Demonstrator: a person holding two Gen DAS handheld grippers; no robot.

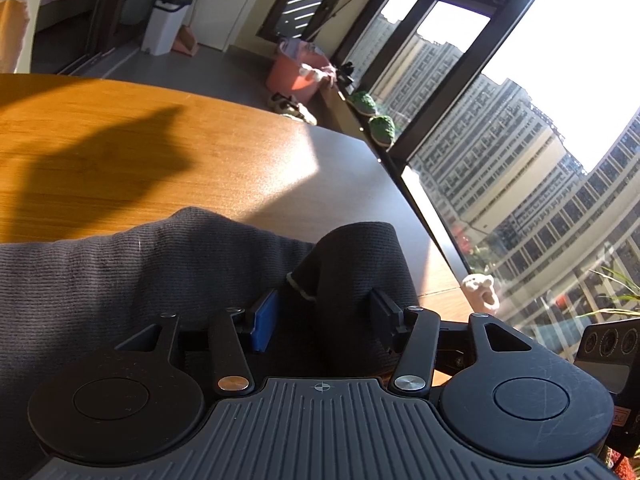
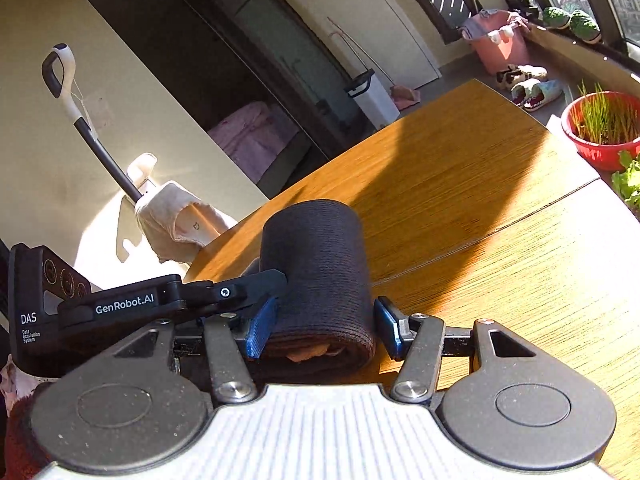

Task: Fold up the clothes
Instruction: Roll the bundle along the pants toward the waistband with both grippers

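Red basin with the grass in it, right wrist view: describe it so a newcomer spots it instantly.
Start at the wooden table and follow its far right edge toward the window side. Just beyond that edge sits the red basin, round and full of thin upright green shoots. The pink bucket farther back is paler, taller and holds cloth, not plants.

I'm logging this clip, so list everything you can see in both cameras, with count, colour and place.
Knit garment: one, dark grey, on the table's near edge, a fold between each gripper's fingers.
Table: one, wooden.
Bucket: one, pink, floor by the window.
Bin: one, white, black lid, by the wall.
Planter bowl: one, red, holding grass.
Slippers: a pair, pale, on the floor.
Left gripper: black, blue pad, jaws apart.
Right gripper: black, blue pads, jaws apart.
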